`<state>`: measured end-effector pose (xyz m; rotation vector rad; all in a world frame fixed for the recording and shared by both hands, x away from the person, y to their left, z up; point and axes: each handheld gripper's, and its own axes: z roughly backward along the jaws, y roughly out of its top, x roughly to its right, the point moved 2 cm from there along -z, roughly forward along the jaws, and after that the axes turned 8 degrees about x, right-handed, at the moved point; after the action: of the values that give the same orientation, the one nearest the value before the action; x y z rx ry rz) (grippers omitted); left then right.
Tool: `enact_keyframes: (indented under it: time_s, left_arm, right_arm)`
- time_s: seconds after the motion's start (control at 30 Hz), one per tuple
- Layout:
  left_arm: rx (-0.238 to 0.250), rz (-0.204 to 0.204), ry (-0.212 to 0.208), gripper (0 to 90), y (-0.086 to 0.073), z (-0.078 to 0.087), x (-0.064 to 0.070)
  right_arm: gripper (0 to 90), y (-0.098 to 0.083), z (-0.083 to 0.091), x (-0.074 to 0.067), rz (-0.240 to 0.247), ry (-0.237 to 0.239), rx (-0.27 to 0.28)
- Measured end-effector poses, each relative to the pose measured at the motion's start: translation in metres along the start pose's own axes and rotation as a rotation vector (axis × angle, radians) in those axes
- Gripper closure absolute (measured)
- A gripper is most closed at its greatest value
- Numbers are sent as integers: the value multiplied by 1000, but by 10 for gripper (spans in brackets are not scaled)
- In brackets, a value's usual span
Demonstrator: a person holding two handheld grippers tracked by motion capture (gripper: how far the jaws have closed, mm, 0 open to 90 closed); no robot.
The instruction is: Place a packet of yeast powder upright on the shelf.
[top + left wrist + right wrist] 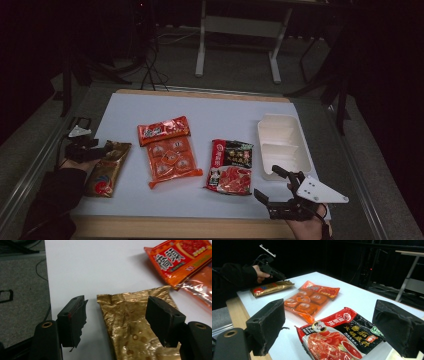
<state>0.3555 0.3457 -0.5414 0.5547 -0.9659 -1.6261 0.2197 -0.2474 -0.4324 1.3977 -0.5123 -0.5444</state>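
A crinkled gold snack packet (107, 169) lies at the left of the white table top. My left gripper (104, 150) is at the packet's far end. In the left gripper view its jaws stand apart on either side of the gold packet (135, 325), the left jaw over bare table and the right jaw above the foil, neither pad pressing on it. My right gripper (267, 181) rests open near the front edge on the right, empty, looking across a red and black sauce packet (337, 337).
An orange packet (164, 131) and a clear pack of orange cups (171, 162) lie mid-table. The sauce packet (231, 166) sits beside a white two-compartment tray (282, 145) at the right. A wooden strip edges the table's front.
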Motion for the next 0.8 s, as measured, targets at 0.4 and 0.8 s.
enact_keyframes:
  time_s: [0.4,0.8]
  left_arm:
    - [-82,32,-26,332,-9,-17,3]
    - [-149,-73,29,799,2,-19,23]
  right_arm:
    - [127,-2,-1,0,-5,7,-13]
    - [130,-3,-2,1,0,4,-22]
